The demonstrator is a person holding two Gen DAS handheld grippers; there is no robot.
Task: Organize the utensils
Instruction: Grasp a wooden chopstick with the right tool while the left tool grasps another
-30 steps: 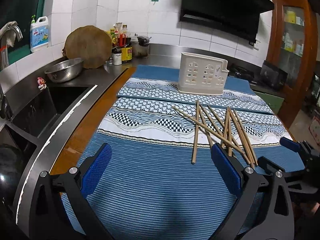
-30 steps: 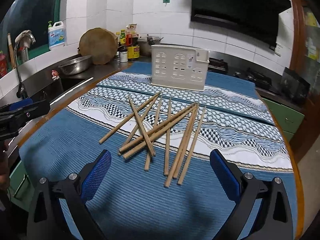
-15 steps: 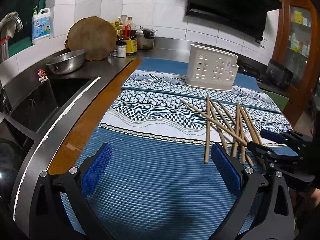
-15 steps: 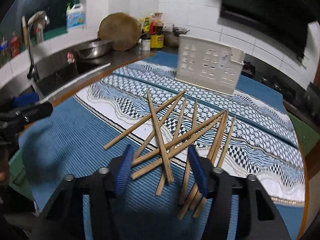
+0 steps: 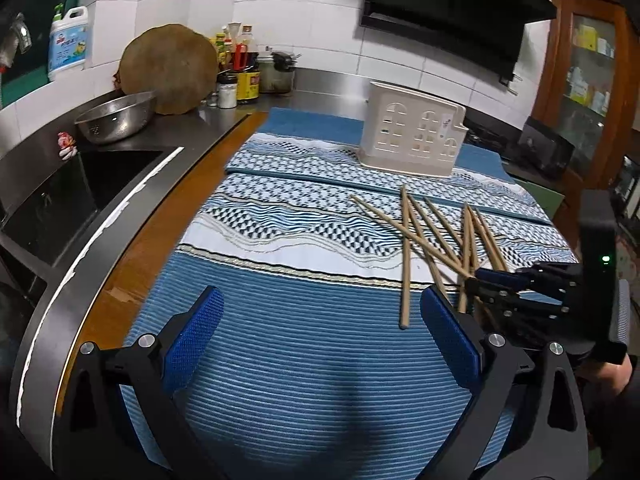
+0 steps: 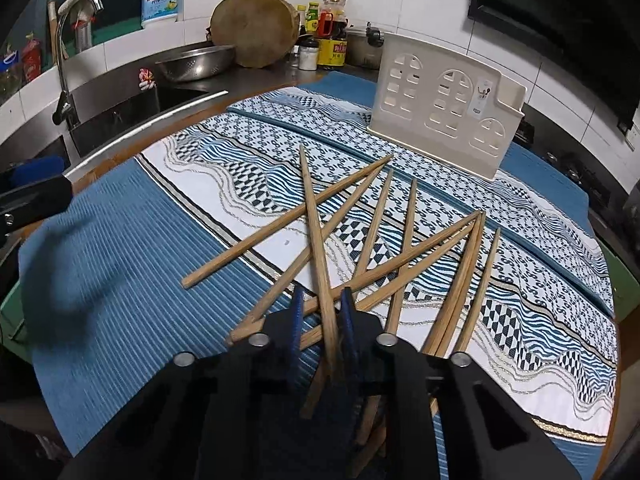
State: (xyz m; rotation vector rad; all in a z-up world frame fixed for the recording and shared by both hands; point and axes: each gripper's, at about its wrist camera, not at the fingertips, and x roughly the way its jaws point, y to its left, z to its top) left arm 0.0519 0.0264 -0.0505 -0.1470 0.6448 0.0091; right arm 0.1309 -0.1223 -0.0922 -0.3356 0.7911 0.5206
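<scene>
Several wooden chopsticks (image 6: pixel 404 240) lie crossed in a loose pile on the blue patterned cloth (image 6: pixel 120 248); they also show in the left wrist view (image 5: pixel 440 236). A cream plastic utensil holder (image 6: pixel 444 104) stands upright behind them, seen too in the left wrist view (image 5: pixel 412 136). My right gripper (image 6: pixel 322 312) is down on the pile, its blue pads closed around the near end of one chopstick (image 6: pixel 316 240) that lies on top. My left gripper (image 5: pixel 320 332) is open and empty, low over the bare blue cloth left of the pile.
A sink (image 5: pixel 60 196) and steel counter run along the left, with a metal bowl (image 5: pixel 116 116), a round wooden board (image 5: pixel 168 68), bottles and jars (image 5: pixel 240 72) at the back. The table's wooden edge (image 5: pixel 132 264) lies left of the cloth.
My right gripper has moved forward and down onto the pile and closed from wide open onto one chopstick. My left gripper has stayed open, shifting slightly.
</scene>
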